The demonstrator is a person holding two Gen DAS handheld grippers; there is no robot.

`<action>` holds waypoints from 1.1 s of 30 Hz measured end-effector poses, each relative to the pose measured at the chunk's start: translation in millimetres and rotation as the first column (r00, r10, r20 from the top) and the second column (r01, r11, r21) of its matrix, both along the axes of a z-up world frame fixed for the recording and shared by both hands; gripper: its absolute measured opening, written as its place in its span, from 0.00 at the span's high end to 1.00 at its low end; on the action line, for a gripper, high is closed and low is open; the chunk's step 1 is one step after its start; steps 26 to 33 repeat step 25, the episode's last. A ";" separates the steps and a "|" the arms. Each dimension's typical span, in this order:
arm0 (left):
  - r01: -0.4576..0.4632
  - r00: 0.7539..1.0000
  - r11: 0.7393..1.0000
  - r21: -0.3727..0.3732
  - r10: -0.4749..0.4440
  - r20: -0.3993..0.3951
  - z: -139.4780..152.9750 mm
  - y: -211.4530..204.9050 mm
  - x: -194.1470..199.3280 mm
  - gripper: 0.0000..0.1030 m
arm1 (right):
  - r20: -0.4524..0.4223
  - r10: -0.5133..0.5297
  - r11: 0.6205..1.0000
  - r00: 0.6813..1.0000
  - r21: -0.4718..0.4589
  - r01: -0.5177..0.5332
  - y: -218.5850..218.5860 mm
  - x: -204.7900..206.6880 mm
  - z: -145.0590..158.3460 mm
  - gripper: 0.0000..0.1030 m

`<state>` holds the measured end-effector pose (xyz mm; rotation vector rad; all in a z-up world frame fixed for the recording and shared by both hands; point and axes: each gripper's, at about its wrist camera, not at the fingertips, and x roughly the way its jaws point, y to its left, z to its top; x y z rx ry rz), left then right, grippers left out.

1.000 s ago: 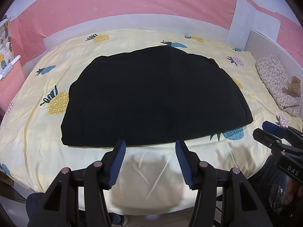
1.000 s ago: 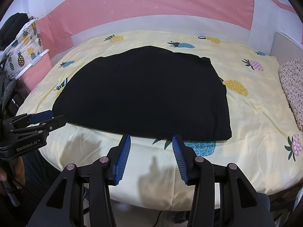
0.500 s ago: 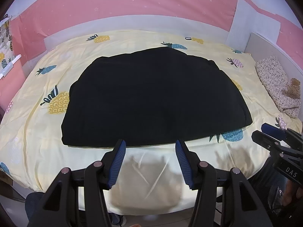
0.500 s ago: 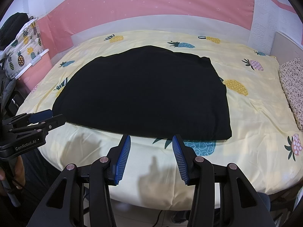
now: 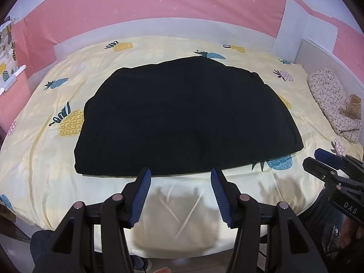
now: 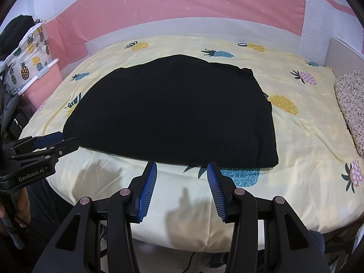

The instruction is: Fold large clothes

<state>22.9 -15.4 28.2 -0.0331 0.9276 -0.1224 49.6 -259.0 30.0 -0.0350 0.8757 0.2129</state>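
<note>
A large black garment [image 5: 186, 118] lies flat on the yellow pineapple-print bed sheet [image 5: 41, 154]; it also shows in the right wrist view [image 6: 177, 113], folded into a broad slab with a straight near edge. My left gripper [image 5: 180, 173] is open and empty, hovering just short of the garment's near edge, towards its middle. My right gripper [image 6: 182, 166] is open and empty, just short of the same edge, nearer its right corner. Each gripper shows in the other's view, the right one [image 5: 327, 161] at the right and the left one [image 6: 52, 143] at the left.
A speckled pillow [image 5: 334, 104] with a small plush toy [image 5: 352, 105] lies at the bed's right end by a white headboard [image 5: 327, 56]. A pink wall [image 6: 182, 6] runs behind the bed. A pineapple-print cloth hangs at the left [image 6: 29, 54]. The bed's near edge drops off below the grippers.
Both grippers stay open near the garment's near edge, with only a slight drift. The garment has not moved.
</note>
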 end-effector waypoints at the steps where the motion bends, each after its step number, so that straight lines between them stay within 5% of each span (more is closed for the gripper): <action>1: -0.001 1.000 1.000 0.006 0.001 0.001 -0.1 -0.4 -0.5 0.44 | 0.000 0.000 1.000 1.000 0.000 0.000 -0.3 0.5 0.1 0.54; 33: 0.000 1.000 1.000 0.014 0.000 -0.002 -3.6 -1.3 -3.2 0.43 | -0.007 -0.003 1.000 1.000 -0.004 0.003 1.4 -2.4 0.2 0.54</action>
